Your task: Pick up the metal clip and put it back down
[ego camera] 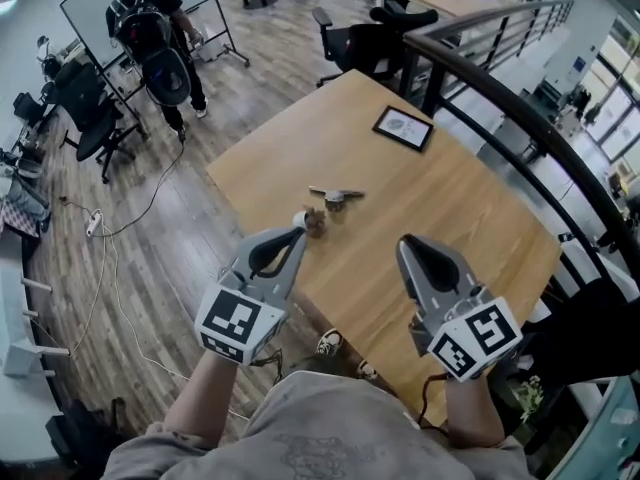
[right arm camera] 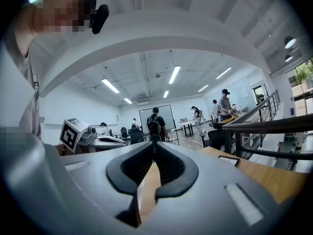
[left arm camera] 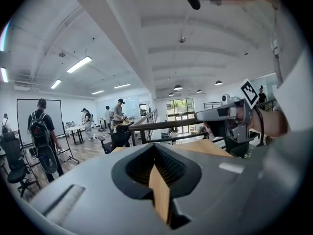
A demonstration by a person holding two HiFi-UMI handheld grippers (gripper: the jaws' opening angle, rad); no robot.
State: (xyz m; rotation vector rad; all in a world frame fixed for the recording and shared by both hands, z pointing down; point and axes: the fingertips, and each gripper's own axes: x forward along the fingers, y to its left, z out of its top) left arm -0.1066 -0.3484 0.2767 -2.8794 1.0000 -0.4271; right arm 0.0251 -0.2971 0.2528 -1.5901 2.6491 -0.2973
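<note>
The metal clip (ego camera: 337, 196) lies flat near the middle of the wooden table (ego camera: 470, 208), silvery with a long handle pointing left. Both grippers hang above the table's near edge, short of the clip and apart from it. My left gripper (ego camera: 298, 233) is shut with nothing between its jaws, its tip close to a small brown and white object (ego camera: 314, 222). My right gripper (ego camera: 408, 243) is shut too and holds nothing. In the left gripper view the left gripper (left arm camera: 155, 148) has its jaws meeting at the tip. The right gripper (right arm camera: 154, 146) looks the same in its own view. The clip is hidden in both gripper views.
A black-framed tablet (ego camera: 403, 128) lies at the table's far side. A dark railing (ego camera: 520, 98) runs along the right. Office chairs (ego camera: 370, 43) stand beyond the table. A person with a backpack (ego camera: 155, 38) stands by a whiteboard at the far left. Cables trail over the floor.
</note>
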